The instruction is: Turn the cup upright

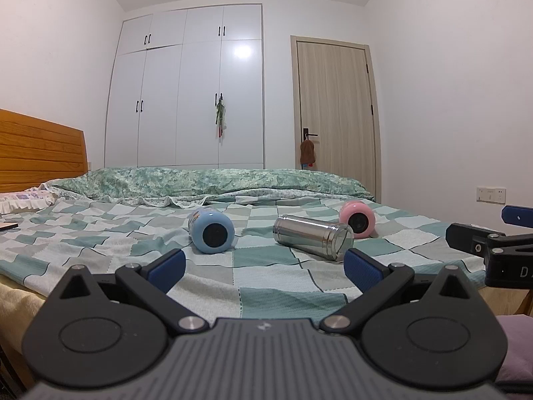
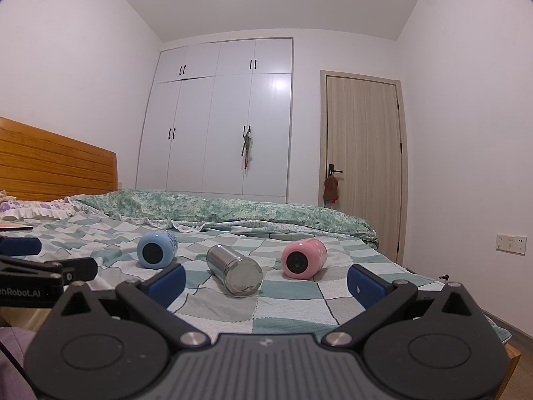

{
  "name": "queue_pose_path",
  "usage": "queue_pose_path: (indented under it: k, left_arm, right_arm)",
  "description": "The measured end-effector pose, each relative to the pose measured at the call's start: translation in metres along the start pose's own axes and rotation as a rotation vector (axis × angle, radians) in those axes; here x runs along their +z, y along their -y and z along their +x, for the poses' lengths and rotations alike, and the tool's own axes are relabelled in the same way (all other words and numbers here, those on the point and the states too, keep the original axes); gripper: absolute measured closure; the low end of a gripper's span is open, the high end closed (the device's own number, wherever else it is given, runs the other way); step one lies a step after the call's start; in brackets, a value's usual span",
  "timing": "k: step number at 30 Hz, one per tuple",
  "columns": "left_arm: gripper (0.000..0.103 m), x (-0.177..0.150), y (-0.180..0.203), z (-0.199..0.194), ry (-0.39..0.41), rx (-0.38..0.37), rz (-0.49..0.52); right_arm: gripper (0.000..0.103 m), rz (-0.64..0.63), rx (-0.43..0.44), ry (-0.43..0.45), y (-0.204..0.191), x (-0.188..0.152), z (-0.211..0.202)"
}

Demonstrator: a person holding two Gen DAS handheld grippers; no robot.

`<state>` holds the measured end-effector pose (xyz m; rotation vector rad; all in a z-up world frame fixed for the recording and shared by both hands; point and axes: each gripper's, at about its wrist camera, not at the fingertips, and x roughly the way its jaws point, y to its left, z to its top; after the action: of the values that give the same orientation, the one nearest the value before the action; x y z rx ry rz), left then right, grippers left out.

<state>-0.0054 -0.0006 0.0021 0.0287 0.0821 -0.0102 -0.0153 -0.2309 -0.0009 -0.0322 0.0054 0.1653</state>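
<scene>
Three cups lie on their sides on the checked bedspread (image 1: 100, 233), bases toward me: a blue cup (image 1: 211, 231) (image 2: 155, 250) at left, a steel cup (image 1: 314, 241) (image 2: 235, 275) in the middle, a pink cup (image 1: 357, 218) (image 2: 303, 259) at right. My left gripper (image 1: 265, 268) is open and empty, short of the blue and steel cups. My right gripper (image 2: 266, 283) is open and empty, short of the steel and pink cups. Each gripper shows at the edge of the other's view, the right one (image 1: 493, 246) and the left one (image 2: 40, 266).
A folded green quilt (image 1: 206, 183) lies across the bed behind the cups. A wooden headboard (image 1: 36, 150) is at left, with a pillow (image 1: 23, 198) and a flat object (image 1: 8, 226). White wardrobe (image 1: 186, 90) and door (image 1: 336, 110) stand beyond.
</scene>
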Motion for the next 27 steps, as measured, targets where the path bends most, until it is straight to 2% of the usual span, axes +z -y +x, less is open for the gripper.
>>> queue_pose_path:
  k: [15, 19, 27]
  left_arm:
    - [0.0, 0.002, 0.001, 0.001, -0.008, 0.006, 0.002]
    - [0.0, 0.01, -0.001, 0.006, -0.017, -0.007, -0.001]
    - [0.0, 0.03, -0.012, 0.033, -0.011, -0.003, 0.007]
  right_arm:
    - [0.0, -0.002, 0.001, -0.007, -0.001, 0.0, 0.0]
    - [0.0, -0.015, 0.034, -0.052, -0.002, 0.006, 0.006]
    - [0.0, -0.046, 0.098, -0.145, -0.002, 0.03, 0.05]
